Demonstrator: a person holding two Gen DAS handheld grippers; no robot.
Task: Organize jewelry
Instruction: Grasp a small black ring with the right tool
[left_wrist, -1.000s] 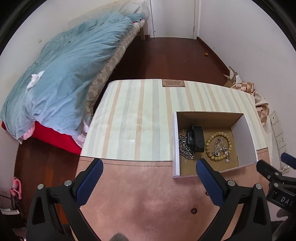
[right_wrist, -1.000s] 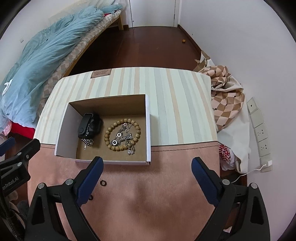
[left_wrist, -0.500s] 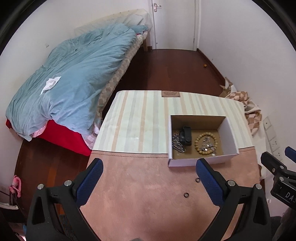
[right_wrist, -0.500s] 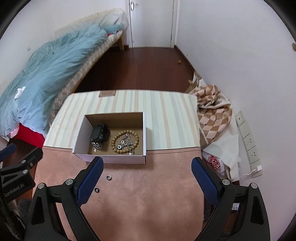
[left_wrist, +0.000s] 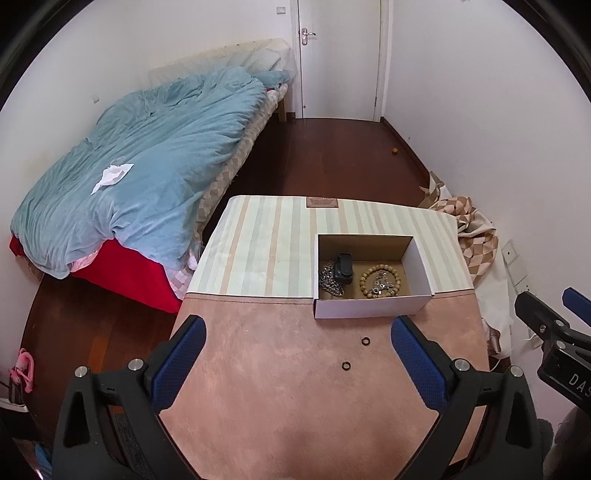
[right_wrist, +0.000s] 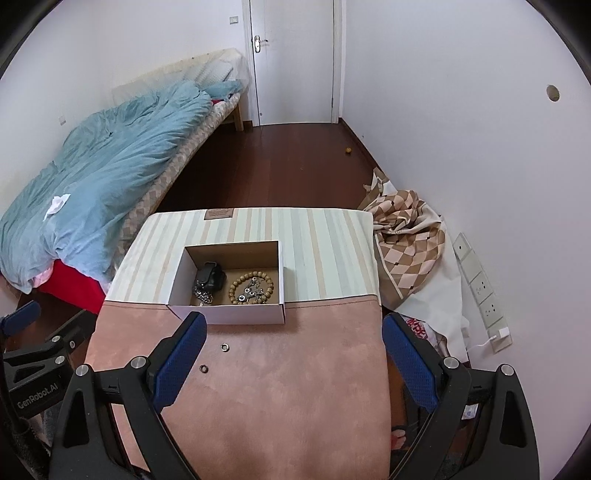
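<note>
Both grippers, left (left_wrist: 298, 352) and right (right_wrist: 291, 345), jaws wide, empty. Two small dark metal rings (left_wrist: 365, 341) (left_wrist: 345, 366) lie on pink suede table (left_wrist: 280, 406) between left jaws, ahead of them; white cardboard box (left_wrist: 371, 308) beyond. Risk: tiny flat rings slipping from pads, skidding off.

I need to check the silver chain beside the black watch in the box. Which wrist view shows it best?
The left wrist view: the silver chain lies spread beside the black watch. In the right wrist view, the watch and the white cardboard box wall hide most of it.
</note>
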